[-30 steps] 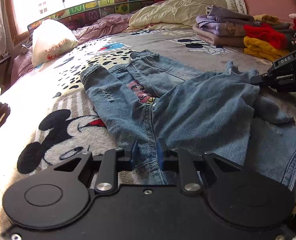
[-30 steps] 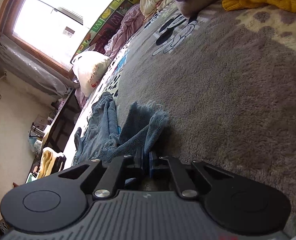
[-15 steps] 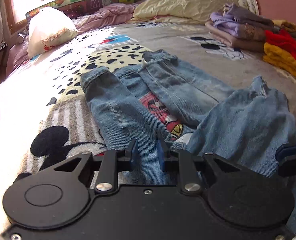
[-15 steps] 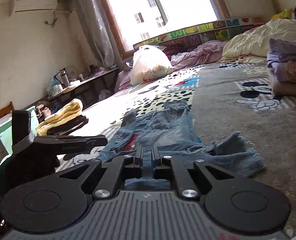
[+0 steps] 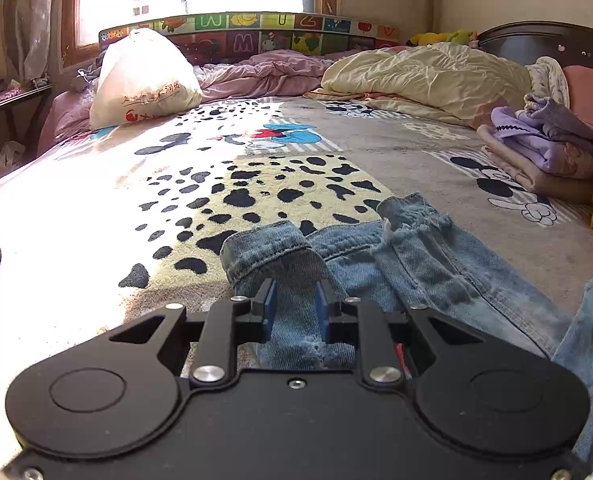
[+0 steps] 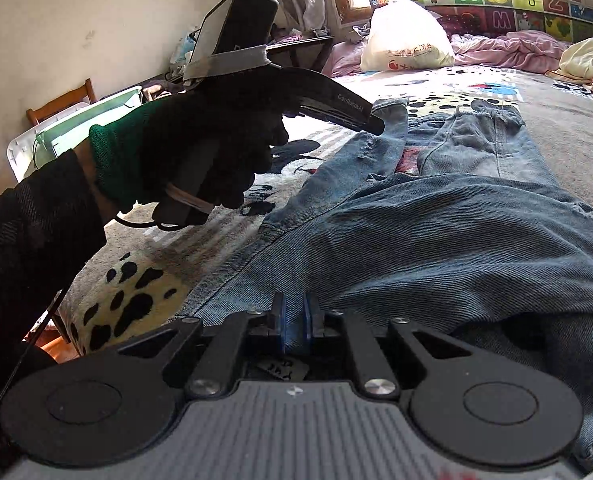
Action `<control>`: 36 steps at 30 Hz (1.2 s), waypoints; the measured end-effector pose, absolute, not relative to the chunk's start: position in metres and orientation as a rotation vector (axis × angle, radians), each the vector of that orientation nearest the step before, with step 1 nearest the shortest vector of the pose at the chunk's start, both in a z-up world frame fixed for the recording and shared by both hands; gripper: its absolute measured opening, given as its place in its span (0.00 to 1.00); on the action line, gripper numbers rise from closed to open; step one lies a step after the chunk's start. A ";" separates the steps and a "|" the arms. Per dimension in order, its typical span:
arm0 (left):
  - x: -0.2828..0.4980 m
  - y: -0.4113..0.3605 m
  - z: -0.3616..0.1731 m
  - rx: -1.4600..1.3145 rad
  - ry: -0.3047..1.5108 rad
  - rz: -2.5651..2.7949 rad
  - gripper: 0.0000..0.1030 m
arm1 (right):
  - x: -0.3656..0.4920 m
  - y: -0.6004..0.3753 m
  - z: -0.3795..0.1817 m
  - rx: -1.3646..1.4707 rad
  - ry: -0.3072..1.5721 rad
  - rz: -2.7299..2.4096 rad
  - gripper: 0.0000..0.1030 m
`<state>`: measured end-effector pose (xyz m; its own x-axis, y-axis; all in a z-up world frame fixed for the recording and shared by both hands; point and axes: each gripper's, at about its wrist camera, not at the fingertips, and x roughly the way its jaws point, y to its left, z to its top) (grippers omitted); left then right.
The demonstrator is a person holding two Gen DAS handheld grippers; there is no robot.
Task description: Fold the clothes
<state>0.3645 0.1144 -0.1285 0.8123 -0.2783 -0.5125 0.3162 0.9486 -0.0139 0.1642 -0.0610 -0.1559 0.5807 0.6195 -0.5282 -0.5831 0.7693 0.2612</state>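
Note:
A pair of light blue ripped jeans (image 5: 396,264) lies spread on the bed's cartoon blanket (image 5: 256,176), also in the right wrist view (image 6: 436,236). My left gripper (image 5: 295,304) is open, its blue pads just above the left leg near its cuff (image 5: 264,244), nothing between them. In the right wrist view the left gripper, held by a black-gloved hand (image 6: 200,152), reaches over that cuff. My right gripper (image 6: 293,320) is shut on the jeans' near edge, denim pinched between its blue pads.
A white plastic bag (image 5: 144,76) and bunched pink and cream quilts (image 5: 416,72) lie at the far side. Folded clothes are stacked at the right (image 5: 548,152). A wooden chair and white-green bin (image 6: 76,120) stand beside the bed's left edge.
My left gripper has moved forward along the left leg to its cuff, still open. My right gripper has carried the pinched denim back over the jeans toward the near edge.

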 end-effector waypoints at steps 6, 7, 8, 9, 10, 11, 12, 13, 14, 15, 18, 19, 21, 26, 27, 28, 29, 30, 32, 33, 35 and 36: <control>0.410 0.099 -0.145 0.091 0.653 -0.300 0.18 | 0.166 -0.063 -0.165 0.083 0.634 0.714 0.12; 0.412 0.097 -0.144 0.104 0.665 -0.295 0.19 | 0.165 -0.063 -0.166 0.078 0.633 0.714 0.12; 0.414 0.094 -0.144 0.124 0.674 -0.292 0.19 | 0.163 -0.062 -0.166 0.074 0.632 0.716 0.12; 0.415 0.096 -0.146 0.116 0.675 -0.295 0.20 | 0.162 -0.062 -0.166 0.074 0.631 0.717 0.12; 0.415 0.098 -0.147 0.105 0.676 -0.298 0.20 | 0.161 -0.063 -0.167 0.080 0.630 0.718 0.12; 0.415 0.103 -0.148 0.072 0.677 -0.303 0.20 | 0.161 -0.063 -0.168 0.088 0.629 0.718 0.12; 0.413 0.106 -0.146 0.054 0.673 -0.306 0.20 | 0.160 -0.064 -0.169 0.092 0.627 0.719 0.12; 0.411 0.109 -0.145 0.037 0.667 -0.308 0.20 | 0.160 -0.064 -0.170 0.091 0.625 0.720 0.12; 0.407 0.110 -0.142 0.030 0.654 -0.310 0.20 | 0.159 -0.063 -0.170 0.089 0.623 0.720 0.12; 0.402 0.112 -0.138 0.017 0.644 -0.306 0.21 | 0.158 -0.063 -0.170 0.086 0.621 0.719 0.12; 0.379 0.119 -0.122 0.013 0.602 -0.273 0.40 | 0.155 -0.061 -0.166 0.072 0.625 0.709 0.11; 0.367 0.122 -0.115 0.026 0.580 -0.265 0.41 | 0.154 -0.062 -0.162 0.068 0.632 0.710 0.12; 0.344 0.127 -0.104 0.043 0.546 -0.258 0.41 | 0.149 -0.069 -0.152 0.080 0.636 0.733 0.21; 0.276 0.135 -0.088 0.073 0.494 -0.262 0.41 | 0.128 -0.128 -0.132 0.208 0.610 0.677 0.36; 0.262 0.133 -0.088 0.078 0.484 -0.270 0.41 | 0.129 -0.142 -0.131 0.248 0.612 0.643 0.36; 0.248 0.130 -0.087 0.082 0.473 -0.277 0.41 | 0.132 -0.160 -0.132 0.305 0.618 0.599 0.36; 0.234 0.128 -0.087 0.086 0.462 -0.285 0.42 | 0.137 -0.180 -0.134 0.378 0.627 0.543 0.37; 0.220 0.126 -0.087 0.088 0.452 -0.294 0.42 | 0.142 -0.199 -0.138 0.461 0.634 0.490 0.37; 0.193 0.121 -0.093 0.052 0.446 -0.339 0.42 | 0.151 -0.234 -0.151 0.654 0.644 0.386 0.43; 0.181 0.116 -0.097 0.056 0.443 -0.358 0.42 | 0.156 -0.252 -0.161 0.763 0.650 0.331 0.44; 0.155 0.105 -0.104 0.085 0.434 -0.394 0.43 | 0.165 -0.274 -0.179 0.932 0.666 0.255 0.48; 0.143 0.100 -0.107 0.099 0.433 -0.419 0.43 | 0.170 -0.279 -0.188 0.999 0.671 0.234 0.48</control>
